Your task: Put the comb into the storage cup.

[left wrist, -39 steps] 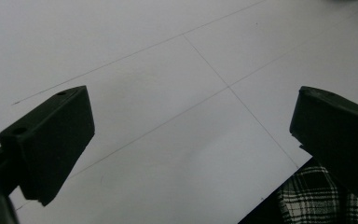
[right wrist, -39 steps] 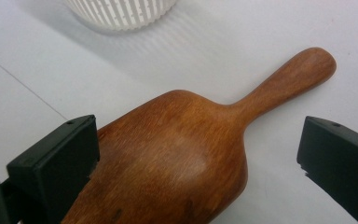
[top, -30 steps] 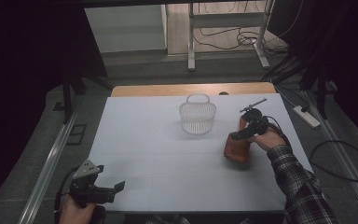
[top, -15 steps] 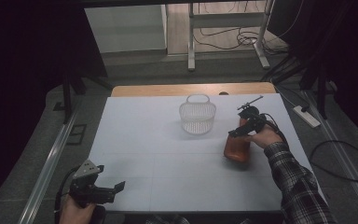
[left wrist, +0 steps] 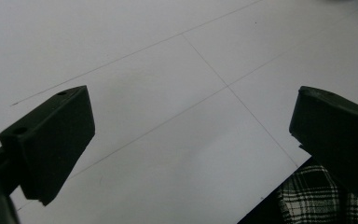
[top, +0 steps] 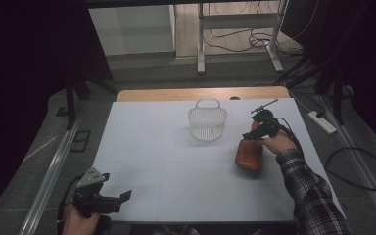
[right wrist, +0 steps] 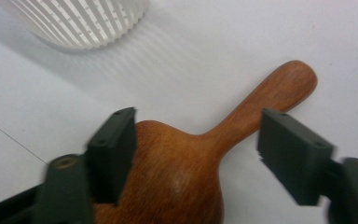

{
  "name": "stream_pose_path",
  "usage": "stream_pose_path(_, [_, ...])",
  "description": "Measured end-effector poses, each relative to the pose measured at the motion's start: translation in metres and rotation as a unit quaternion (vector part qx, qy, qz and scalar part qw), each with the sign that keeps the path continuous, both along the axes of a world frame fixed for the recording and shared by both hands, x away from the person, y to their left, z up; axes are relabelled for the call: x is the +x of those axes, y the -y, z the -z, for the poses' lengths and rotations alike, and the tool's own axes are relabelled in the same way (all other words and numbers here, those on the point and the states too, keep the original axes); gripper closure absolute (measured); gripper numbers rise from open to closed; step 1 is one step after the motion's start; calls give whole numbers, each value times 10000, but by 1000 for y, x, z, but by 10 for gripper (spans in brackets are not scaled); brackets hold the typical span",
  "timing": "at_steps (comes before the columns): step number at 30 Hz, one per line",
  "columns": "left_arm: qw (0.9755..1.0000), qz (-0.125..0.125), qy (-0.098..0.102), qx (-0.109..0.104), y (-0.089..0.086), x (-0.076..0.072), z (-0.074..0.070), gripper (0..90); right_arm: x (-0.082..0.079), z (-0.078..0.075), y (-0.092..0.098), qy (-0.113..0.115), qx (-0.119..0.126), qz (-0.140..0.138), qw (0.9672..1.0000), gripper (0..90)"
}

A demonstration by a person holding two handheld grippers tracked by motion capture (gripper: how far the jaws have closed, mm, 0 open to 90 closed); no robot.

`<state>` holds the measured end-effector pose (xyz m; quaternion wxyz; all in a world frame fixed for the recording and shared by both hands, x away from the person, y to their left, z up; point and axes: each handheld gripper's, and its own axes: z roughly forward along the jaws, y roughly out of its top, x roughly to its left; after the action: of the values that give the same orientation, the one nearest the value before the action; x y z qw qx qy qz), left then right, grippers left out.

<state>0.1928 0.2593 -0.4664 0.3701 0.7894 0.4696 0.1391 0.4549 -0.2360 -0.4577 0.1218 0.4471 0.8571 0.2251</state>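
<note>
Right gripper view looks down on a brown wooden paddle lying flat on the white tabletop, its narrow handle pointing away and to the right. The right gripper has its jaws on either side of the neck, where the broad body narrows; the left jaw sits against the body's edge, the right jaw stands clear of the handle. The jaws have just been closing, with the paddle between them, but they do not yet clamp it. A white slatted basket stands close beyond.

High view shows the paddle right of centre on the tabletop, just beside the basket, under the right gripper. The left gripper rests at the near left edge, its jaws wide apart and holding nothing.

To grip well, the person would likely centre the jaws over the neck so that both pads meet wood together, then close fully before lifting, since the rounded body could slip or pivot.

Compared with a second earlier, the right hand has barely shifted over the paddle, and the left hand has kept its place.
</note>
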Motion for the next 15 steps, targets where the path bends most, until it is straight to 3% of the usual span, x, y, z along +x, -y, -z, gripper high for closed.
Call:
stream_pose_path(6, [10000, 10, 1, 10, 0, 0, 0, 8, 2, -5, -2, 35, -83, -154, 9998, 540])
stream_pose_path(15, [10000, 32, 0, 26, 1, 0, 0, 9, 11, -4, -6, -249, -52, -273, 9993, 865])
